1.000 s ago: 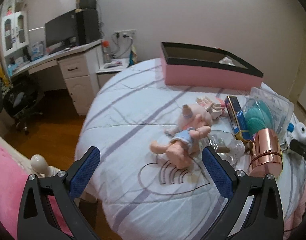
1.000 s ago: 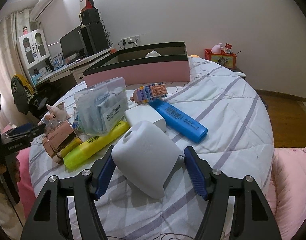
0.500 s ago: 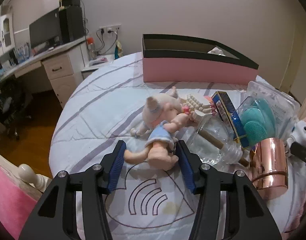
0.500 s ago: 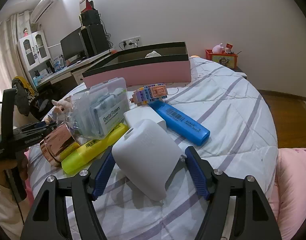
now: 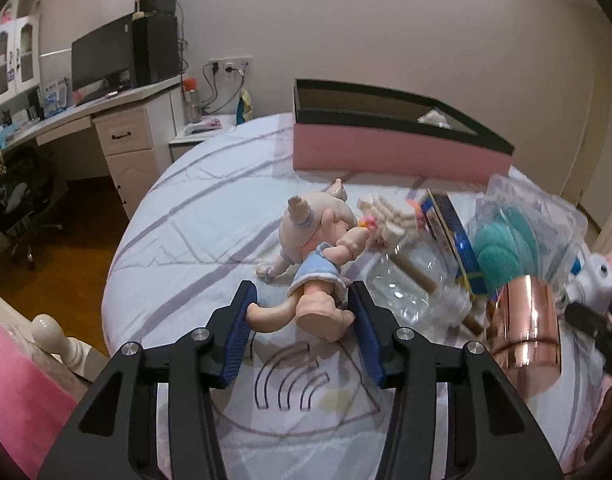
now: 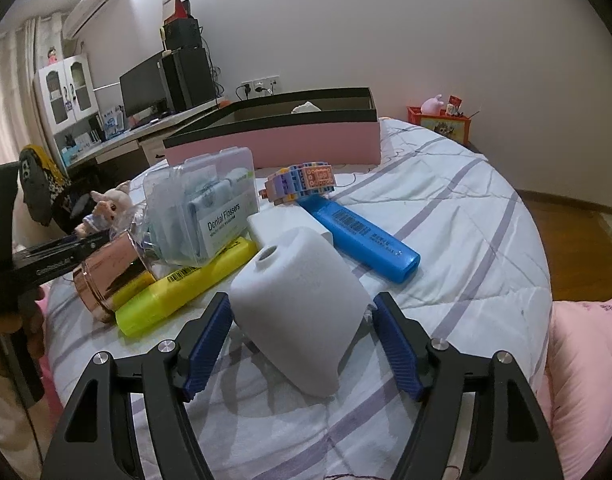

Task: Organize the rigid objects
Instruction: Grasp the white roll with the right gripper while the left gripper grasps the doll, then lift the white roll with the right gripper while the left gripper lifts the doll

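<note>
Closing on a doll (image 5: pixel 318 276) that lies on the bed (image 5: pixel 209 216), the left gripper (image 5: pixel 301 320) has its jaws touching both legs. The right gripper (image 6: pixel 303 334) straddles a white block (image 6: pixel 301 312) (a hole in its top), jaws opening, pads just clear. A pink box (image 6: pixel 289 136) stands behind.

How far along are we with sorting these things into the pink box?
Barely started: the pink box holds one whitish item. In hand: left tool closing on the doll; right tool, opening, straddles the white casing. Markers, flosser case and copper cup remain on the bed.
</note>
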`<action>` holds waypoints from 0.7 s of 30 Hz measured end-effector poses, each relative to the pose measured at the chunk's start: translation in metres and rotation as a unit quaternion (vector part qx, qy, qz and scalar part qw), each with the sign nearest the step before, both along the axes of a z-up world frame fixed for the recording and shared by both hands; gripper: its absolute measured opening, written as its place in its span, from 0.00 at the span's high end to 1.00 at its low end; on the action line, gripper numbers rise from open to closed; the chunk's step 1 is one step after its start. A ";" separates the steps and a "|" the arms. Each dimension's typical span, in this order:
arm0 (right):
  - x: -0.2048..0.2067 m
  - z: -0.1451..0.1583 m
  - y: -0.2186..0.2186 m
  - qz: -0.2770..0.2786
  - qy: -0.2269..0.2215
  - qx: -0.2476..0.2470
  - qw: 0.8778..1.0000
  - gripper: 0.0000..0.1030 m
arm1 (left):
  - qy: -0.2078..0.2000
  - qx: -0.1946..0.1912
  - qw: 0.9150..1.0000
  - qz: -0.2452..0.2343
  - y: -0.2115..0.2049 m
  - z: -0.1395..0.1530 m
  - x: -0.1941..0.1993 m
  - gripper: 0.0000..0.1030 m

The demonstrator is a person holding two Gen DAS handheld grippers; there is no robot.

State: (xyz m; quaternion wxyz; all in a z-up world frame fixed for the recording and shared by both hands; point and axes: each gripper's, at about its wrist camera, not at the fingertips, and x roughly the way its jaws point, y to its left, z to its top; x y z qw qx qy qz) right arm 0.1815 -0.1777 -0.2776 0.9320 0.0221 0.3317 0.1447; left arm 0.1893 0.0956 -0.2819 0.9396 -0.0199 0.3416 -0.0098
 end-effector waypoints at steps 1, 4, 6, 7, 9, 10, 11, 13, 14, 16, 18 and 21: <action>0.001 0.000 -0.001 0.000 0.003 0.003 1.000 0.29 | -0.003 0.001 1.000 0.001 -0.001 0.000 -0.002 0.53; 0.002 0.001 -0.001 0.001 0.005 0.001 1.000 0.29 | -0.005 -0.001 1.000 -0.001 -0.001 0.003 -0.005 0.53; 0.000 0.004 -0.001 0.001 -0.001 0.001 1.000 0.30 | -0.007 -0.005 1.000 -0.005 -0.001 0.007 -0.007 0.53; -0.001 0.004 -0.002 0.002 -0.001 0.004 1.000 0.30 | -0.011 -0.005 1.000 -0.005 -0.001 0.009 -0.008 0.53; 0.000 0.006 -0.001 0.005 -0.001 0.004 1.000 0.30 | -0.016 -0.005 1.000 -0.006 -0.001 0.014 -0.010 0.53; 0.000 0.007 -0.001 0.007 -0.003 0.005 1.000 0.30 | -0.020 -0.006 1.000 -0.008 -0.001 0.017 -0.012 0.53; 0.000 0.008 -0.001 0.009 -0.002 0.006 1.000 0.30 | -0.024 -0.006 1.000 -0.008 -0.002 0.019 -0.013 0.53; -0.001 0.010 0.000 0.008 -0.007 0.006 1.000 0.30 | -0.028 -0.003 1.000 -0.010 -0.002 0.023 -0.015 0.53; -0.001 0.012 0.002 0.011 -0.008 0.007 1.000 0.30 | -0.029 -0.003 1.000 -0.011 -0.002 0.024 -0.016 0.53; -0.002 0.018 0.002 0.011 -0.015 0.008 1.000 0.30 | -0.032 -0.002 0.999 -0.013 -0.003 0.027 -0.016 0.53; 0.001 0.022 0.003 0.012 -0.017 0.008 1.000 0.30 | -0.035 -0.006 0.999 -0.014 -0.002 0.028 -0.016 0.53; 0.004 0.028 0.002 0.011 -0.023 0.013 1.000 0.30 | -0.038 -0.014 0.999 -0.013 -0.001 0.030 -0.018 0.53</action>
